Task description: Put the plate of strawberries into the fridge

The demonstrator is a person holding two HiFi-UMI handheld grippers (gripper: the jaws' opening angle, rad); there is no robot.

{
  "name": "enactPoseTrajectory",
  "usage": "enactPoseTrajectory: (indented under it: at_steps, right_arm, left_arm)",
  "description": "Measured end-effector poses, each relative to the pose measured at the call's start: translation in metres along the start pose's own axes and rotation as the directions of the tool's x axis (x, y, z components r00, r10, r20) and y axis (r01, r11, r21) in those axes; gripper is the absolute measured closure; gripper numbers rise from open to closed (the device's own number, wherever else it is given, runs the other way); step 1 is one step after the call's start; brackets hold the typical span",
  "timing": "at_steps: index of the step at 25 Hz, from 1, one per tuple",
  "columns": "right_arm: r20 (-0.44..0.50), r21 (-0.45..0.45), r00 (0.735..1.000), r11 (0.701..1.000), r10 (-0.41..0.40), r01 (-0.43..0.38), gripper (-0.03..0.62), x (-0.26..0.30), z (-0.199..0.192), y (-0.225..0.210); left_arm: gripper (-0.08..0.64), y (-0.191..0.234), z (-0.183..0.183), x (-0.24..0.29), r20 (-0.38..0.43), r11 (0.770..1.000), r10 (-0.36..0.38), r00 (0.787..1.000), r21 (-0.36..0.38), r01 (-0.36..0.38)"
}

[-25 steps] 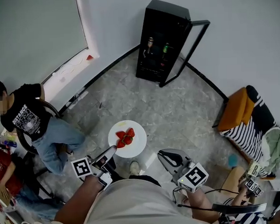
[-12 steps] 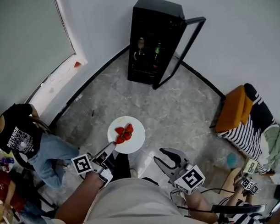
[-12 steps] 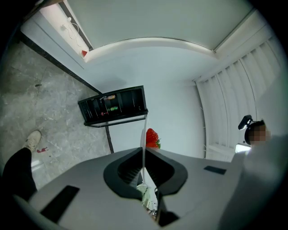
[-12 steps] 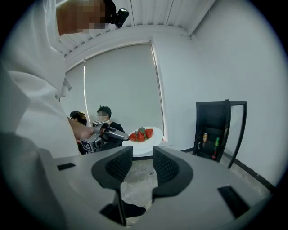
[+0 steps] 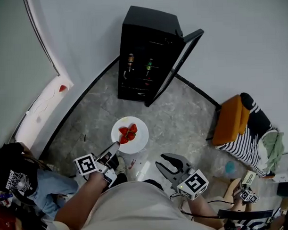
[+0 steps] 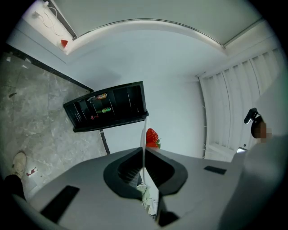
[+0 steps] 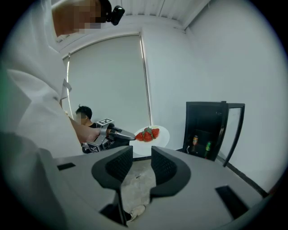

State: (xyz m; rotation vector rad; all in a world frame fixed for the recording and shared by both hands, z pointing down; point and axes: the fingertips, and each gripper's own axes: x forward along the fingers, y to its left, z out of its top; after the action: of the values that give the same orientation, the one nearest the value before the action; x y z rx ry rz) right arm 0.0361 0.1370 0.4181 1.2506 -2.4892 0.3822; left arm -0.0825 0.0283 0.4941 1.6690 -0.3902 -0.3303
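Observation:
A white plate (image 5: 138,141) with strawberries (image 5: 127,134) hangs above the floor, a short way in front of the black fridge (image 5: 146,46). The fridge door (image 5: 177,64) stands open to the right. My left gripper (image 5: 116,146) is shut on the plate's near rim. In the left gripper view the plate (image 6: 143,143) shows edge-on between the jaws of the left gripper (image 6: 144,155), with a strawberry (image 6: 152,137) above. My right gripper (image 5: 170,164) is open and empty, right of the plate. The right gripper view shows its gripper (image 7: 141,159), plate (image 7: 157,140) and fridge (image 7: 207,130).
Bottles (image 5: 129,61) stand on the fridge shelves. An orange chair (image 5: 227,119) with striped cloth (image 5: 253,132) is at the right. A person in a black shirt (image 5: 11,173) sits at the lower left. A white window sill (image 5: 44,99) runs along the left wall.
The plate and both grippers have come nearer to the fridge, which now looks larger. The seated person has slid toward the left edge of the head view.

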Motion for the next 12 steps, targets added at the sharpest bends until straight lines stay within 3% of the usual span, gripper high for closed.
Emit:
enactPoseTrajectory:
  at_steps: [4,9,12]
  right_arm:
    - [0.005,0.013,1.000,1.000,-0.026,0.026,0.454,0.032,0.016,-0.027]
    - [0.009,-0.008,0.999,0.999,-0.040,0.040,0.454,0.041,0.022,-0.047]
    - [0.010,-0.001,0.999,0.999,-0.045,0.045,0.454,0.054,0.028,-0.086]
  left_arm:
    - [0.535,0.012,0.049,0.032,-0.031,0.995,0.007,1.000,0.095,-0.004]
    - [0.535,0.023,0.080,0.057,0.005,0.999,0.001,1.000,0.048,-0.001]
    - [0.535,0.028,0.111,0.095,0.025,0.999,-0.005,1.000,0.048,0.004]
